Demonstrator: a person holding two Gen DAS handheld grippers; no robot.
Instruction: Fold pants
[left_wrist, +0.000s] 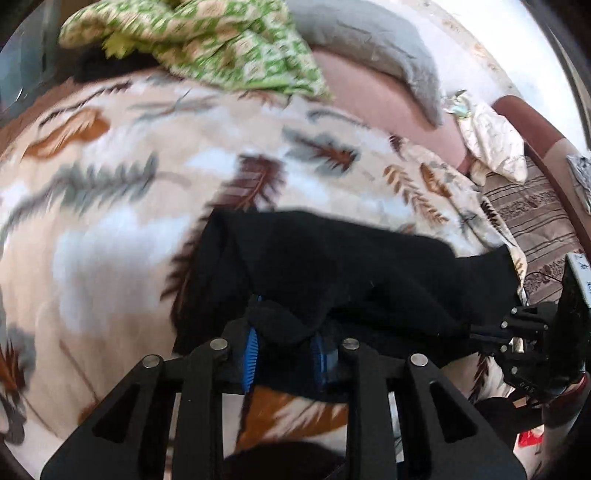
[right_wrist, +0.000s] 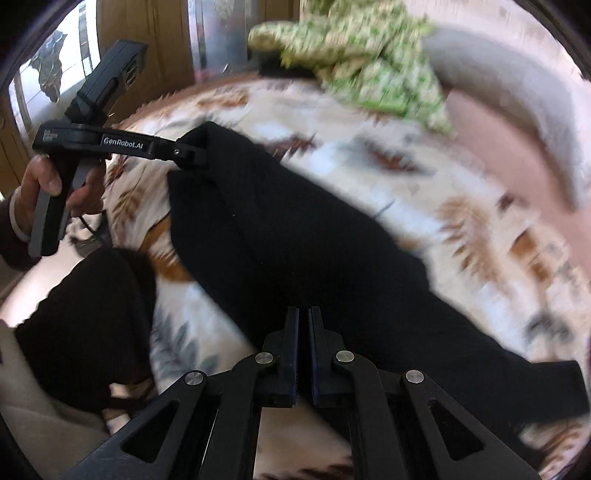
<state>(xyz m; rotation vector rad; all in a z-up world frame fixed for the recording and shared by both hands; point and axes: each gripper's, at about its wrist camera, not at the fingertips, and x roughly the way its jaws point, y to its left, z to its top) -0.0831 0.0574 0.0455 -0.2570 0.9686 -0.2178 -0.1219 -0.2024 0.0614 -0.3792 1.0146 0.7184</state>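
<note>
Only the right view shows a hand gripping the left tool.

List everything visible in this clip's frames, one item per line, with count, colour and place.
pants: one, black, lifted over the blanket, stretched between both tongs
blanket: one, cream with brown and grey feather print, covering the bed
patterned cloth: one, green and cream, bunched at the far edge
pillow: one, grey, far right
left tongs: one, black with blue pads, shut on the pants
right tongs: one, black, shut on the pants
hand: one, gripping the left handle
</note>
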